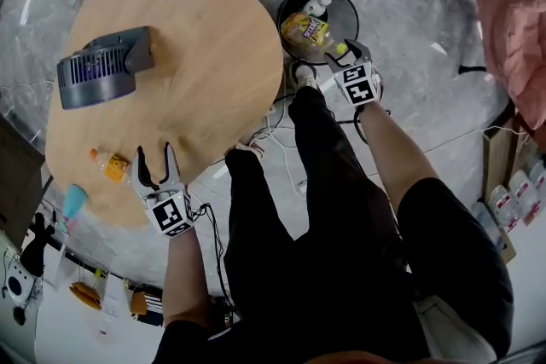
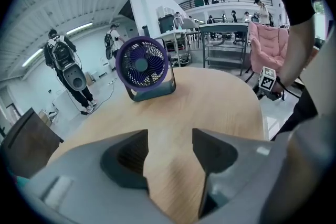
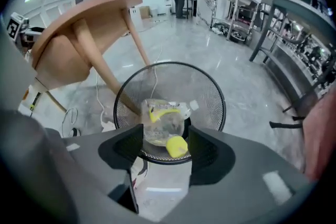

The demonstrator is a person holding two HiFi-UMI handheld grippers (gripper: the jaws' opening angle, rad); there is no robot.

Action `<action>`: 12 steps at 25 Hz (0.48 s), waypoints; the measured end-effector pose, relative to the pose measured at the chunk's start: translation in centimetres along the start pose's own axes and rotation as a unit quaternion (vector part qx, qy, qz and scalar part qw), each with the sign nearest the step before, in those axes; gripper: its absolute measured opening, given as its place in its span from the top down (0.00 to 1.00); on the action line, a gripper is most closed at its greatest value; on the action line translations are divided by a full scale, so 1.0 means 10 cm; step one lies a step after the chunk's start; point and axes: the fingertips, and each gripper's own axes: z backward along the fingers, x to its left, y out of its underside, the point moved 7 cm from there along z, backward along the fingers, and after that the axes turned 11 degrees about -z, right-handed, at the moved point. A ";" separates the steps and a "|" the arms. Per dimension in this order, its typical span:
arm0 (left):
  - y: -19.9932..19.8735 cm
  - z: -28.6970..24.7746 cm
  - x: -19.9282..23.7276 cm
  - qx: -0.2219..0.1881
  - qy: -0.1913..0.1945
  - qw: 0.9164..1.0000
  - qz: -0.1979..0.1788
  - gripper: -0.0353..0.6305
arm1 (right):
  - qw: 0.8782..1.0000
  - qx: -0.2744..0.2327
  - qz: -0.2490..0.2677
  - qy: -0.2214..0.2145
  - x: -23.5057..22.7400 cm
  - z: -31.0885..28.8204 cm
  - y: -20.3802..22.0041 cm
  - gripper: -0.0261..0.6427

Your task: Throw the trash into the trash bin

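Right now, two grippers are working around one round wooden table (image 1: 196, 47) and one black mesh trash bin (image 1: 345, 8), which is standing on the floor just off the table's two o'clock edge. The right gripper (image 1: 345, 53) is hanging over the bin's five o'clock rim and pointing steeply down. Its fingers are standing apart, their pads pressing on nothing. One clear bottle (image 1: 309, 30) with a yellow label and a yellow cap is showing through the gap between them, inside the bin. One small white piece (image 1: 317, 7) is lying in the bin too, at the bottle's twelve o'clock. The left gripper (image 1: 153, 155) is hovering over the table's six o'clock edge, its fingers spread wide with only bare wood showing between them. One small orange bottle (image 1: 111, 164) is lying on the table just beside that gripper, at its nine o'clock. One light-blue thing (image 1: 74, 200), too small to make out, is sitting at the table's seven o'clock rim. One grey fan (image 1: 98, 68) is sitting on the tabletop at ten o'clock, well apart from both grippers.
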 end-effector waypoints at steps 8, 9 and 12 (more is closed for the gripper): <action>0.01 0.14 -0.01 -0.031 0.001 1.000 -0.001 0.53 | 0.975 -0.213 0.042 -0.055 0.67 1.26 -0.68 0.53; 0.02 0.18 -0.01 -0.035 -0.001 0.999 0.001 0.53 | 0.969 -0.235 0.040 -0.067 0.80 1.44 -0.75 0.53; 0.02 0.32 0.02 -0.061 -0.007 0.998 0.001 0.53 | 0.950 -0.291 0.039 -0.109 1.27 1.89 -0.95 0.54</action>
